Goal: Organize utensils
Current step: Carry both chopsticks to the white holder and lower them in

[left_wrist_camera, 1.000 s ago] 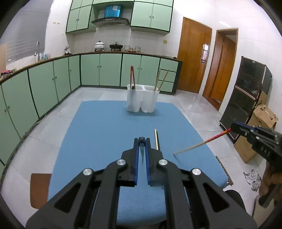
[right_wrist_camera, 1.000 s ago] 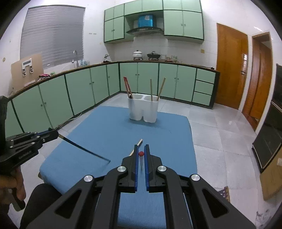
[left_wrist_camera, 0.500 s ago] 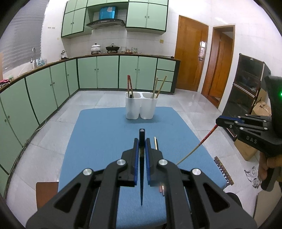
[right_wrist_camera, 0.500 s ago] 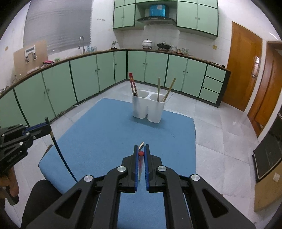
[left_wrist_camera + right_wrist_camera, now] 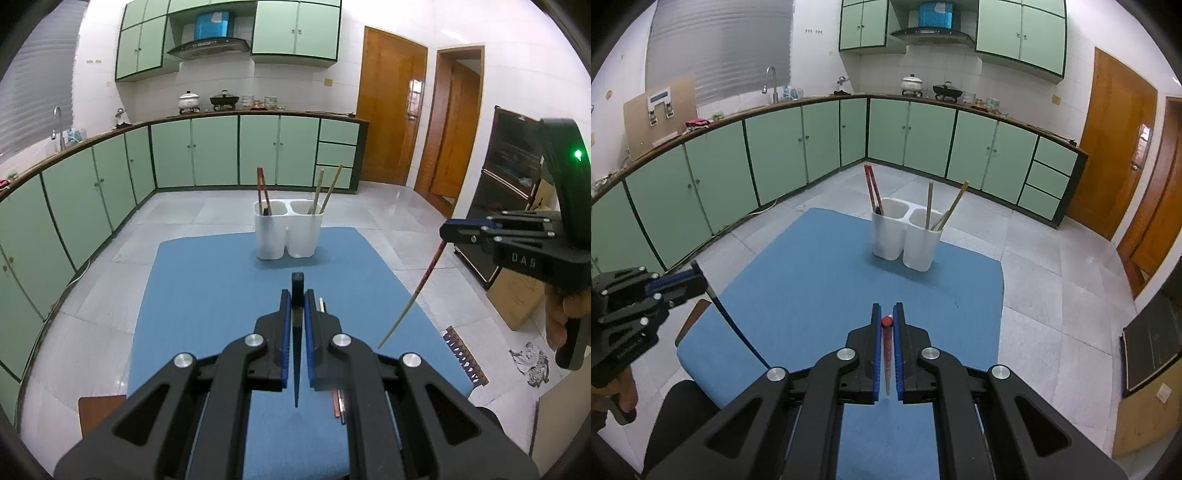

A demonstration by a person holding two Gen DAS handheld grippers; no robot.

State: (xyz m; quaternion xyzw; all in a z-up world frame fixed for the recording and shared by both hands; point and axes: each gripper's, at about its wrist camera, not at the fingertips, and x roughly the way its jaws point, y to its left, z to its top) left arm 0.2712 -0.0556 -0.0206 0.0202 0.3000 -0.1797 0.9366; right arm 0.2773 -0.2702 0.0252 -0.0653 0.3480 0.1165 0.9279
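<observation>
A: What is the left gripper holding?

B: A black chopstick. The two blue fingers are pressed tight on it. The thick end sticks up past the fingertips and the thin tip points down over the blue mat.

A: And the right gripper?

B: It is squeezed on a chopstick too — a red-topped chopstick, red at the top and pale at the thin end. From the left wrist view you can see that stick hanging down at a slant from the right gripper, with its tip above the right side of the mat.

A: Can you see the left gripper from the other side?

B: Yes, at the left edge of the right wrist view, with the dark stick slanting down from it.

A: Where is the holder?

B: The white two-cup holder stands upright at the far end of the mat. The left cup has two dark red chopsticks. The right cup has two pale wooden chopsticks leaning apart.

A: Is anything lying on the mat?

B: Yes — some loose chopsticks lie flat just right of the left gripper, partly hidden under it. I cannot tell how many.

A: What is around the mat?

B: Green cabinets and a grey tiled floor.
</observation>
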